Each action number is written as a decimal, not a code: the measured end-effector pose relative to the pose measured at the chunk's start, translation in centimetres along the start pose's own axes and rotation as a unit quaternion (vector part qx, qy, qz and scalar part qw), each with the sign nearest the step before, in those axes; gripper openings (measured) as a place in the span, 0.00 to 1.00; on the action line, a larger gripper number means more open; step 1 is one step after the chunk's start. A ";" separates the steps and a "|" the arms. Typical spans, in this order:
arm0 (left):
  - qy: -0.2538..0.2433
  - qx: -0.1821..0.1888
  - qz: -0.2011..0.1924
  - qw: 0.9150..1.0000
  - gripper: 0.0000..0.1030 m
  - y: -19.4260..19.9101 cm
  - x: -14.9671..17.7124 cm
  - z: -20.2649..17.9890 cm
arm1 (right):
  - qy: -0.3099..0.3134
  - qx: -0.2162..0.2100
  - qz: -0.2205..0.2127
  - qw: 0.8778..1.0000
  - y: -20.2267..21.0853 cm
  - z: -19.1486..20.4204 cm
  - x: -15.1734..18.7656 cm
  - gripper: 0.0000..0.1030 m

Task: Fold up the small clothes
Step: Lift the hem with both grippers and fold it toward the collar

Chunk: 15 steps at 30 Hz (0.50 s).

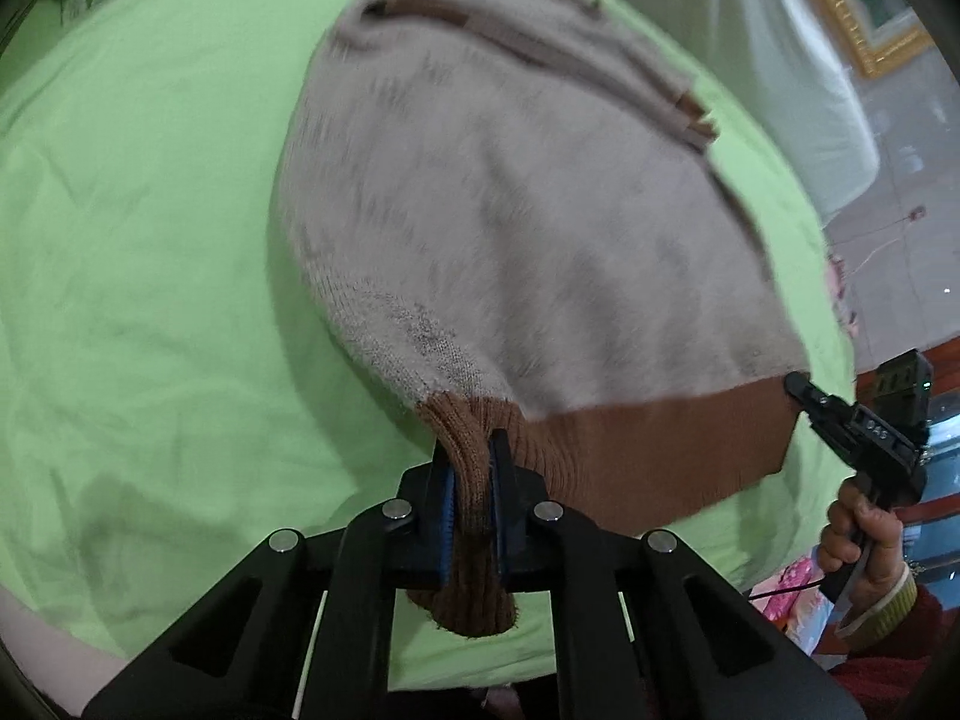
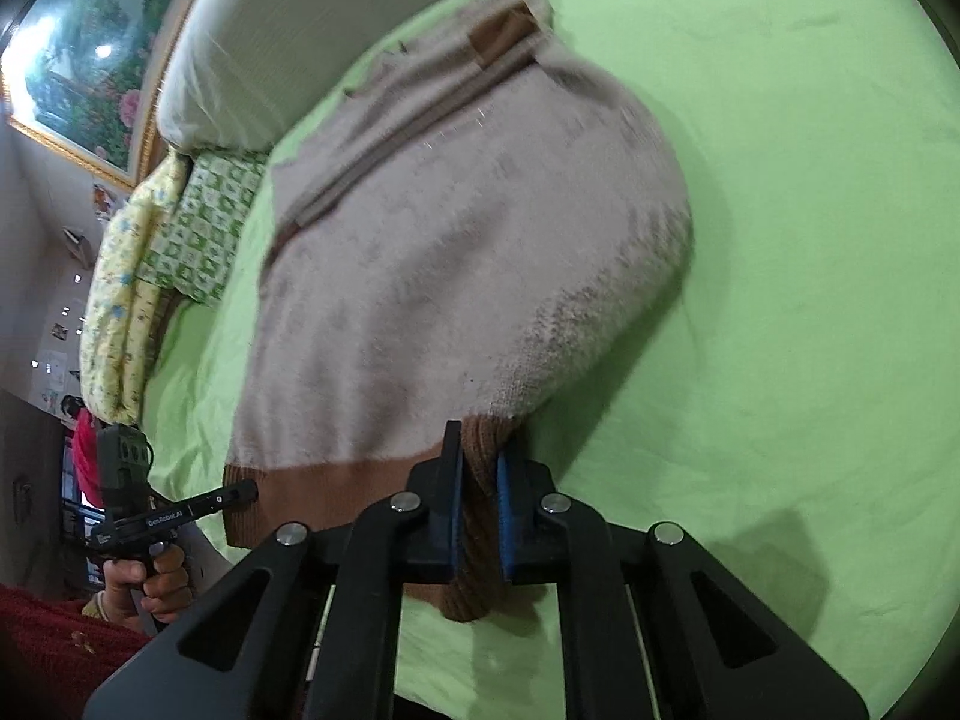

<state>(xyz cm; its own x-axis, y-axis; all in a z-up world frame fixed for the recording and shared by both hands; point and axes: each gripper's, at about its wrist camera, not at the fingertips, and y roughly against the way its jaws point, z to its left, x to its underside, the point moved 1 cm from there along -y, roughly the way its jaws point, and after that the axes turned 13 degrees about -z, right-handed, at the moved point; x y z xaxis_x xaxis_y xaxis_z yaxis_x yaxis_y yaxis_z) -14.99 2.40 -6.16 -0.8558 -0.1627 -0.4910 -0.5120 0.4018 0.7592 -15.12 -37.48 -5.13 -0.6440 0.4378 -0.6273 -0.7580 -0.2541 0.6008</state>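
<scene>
Well, the sweater [image 1: 528,240] lies spread across the green bed [image 1: 150,300], its pale knit body running away toward the white pillow [image 2: 240,60] and its brown ribbed hem [image 1: 660,450] at the near side. Beyond the sweater's left flank, seen from the left hand-held gripper, the sheet is bare and wide; on the sweater's other flank the bed's edge comes close, with floor past it. From the right wrist view, bare sheet stretches off the sweater's right side, while patterned bedding [image 2: 198,228] is bunched near its far left corner, beside the pillow.

The left hand-held gripper [image 1: 471,498] is clenched on one corner of the hem, brown rib bunched between its blue pads. The right hand-held gripper [image 2: 480,516] is clamped on the opposite hem corner the same way. A hand [image 1: 864,540] grips the right tool's handle just off the hem's end.
</scene>
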 end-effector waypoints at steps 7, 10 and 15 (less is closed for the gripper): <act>0.008 0.017 -0.064 0.998 0.07 1.5 -5.3 -1.4 | 0.010 -0.041 -0.062 0.997 0.6 2.8 -4.8 0.10; 0.019 0.018 -0.093 0.995 0.07 1.6 -8.0 -1.4 | 0.014 -0.054 -0.083 0.995 0.0 3.9 -7.1 0.10; 0.036 0.018 -0.132 0.990 0.07 1.1 -12.4 -1.4 | 0.010 -0.066 -0.105 0.992 -2.0 4.7 -11.0 0.10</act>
<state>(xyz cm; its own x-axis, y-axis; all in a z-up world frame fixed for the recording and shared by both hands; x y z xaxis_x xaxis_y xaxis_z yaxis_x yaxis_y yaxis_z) -5.03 3.59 1.34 -0.6969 -0.3297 -0.6369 -0.7161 0.3686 0.5927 -6.04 -37.74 2.95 -0.4717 0.4755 -0.7426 -0.8816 -0.2705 0.3868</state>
